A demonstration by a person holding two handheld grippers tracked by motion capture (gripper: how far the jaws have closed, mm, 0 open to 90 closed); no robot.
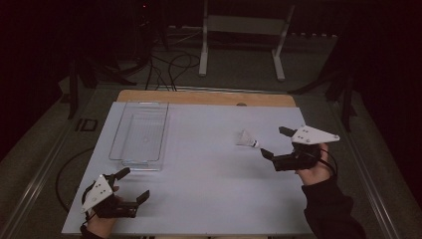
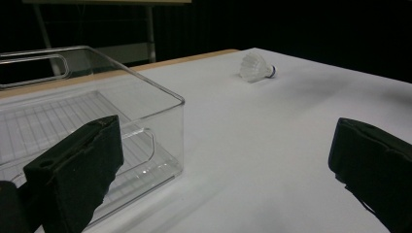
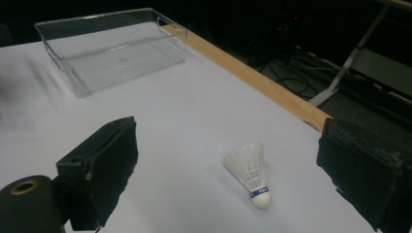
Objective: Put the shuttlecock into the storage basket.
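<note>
A white shuttlecock (image 1: 246, 139) lies on its side on the white table at the right, cork end toward the right gripper. My right gripper (image 1: 276, 143) stands open just right of it, jaws wide apart and nothing held; in the right gripper view the shuttlecock (image 3: 248, 171) lies on the table ahead, between the two jaws. A clear plastic bin (image 1: 141, 133) sits empty at the left middle. My left gripper (image 1: 134, 185) rests open near the front left corner, a short way in front of the bin (image 2: 97, 126). The left gripper view has the shuttlecock (image 2: 254, 67) far off.
The white table sheet (image 1: 204, 189) has a wooden strip (image 1: 209, 97) along its far edge. Beyond it on the dark floor stand a white metal frame (image 1: 244, 37) and some cables (image 1: 169, 67).
</note>
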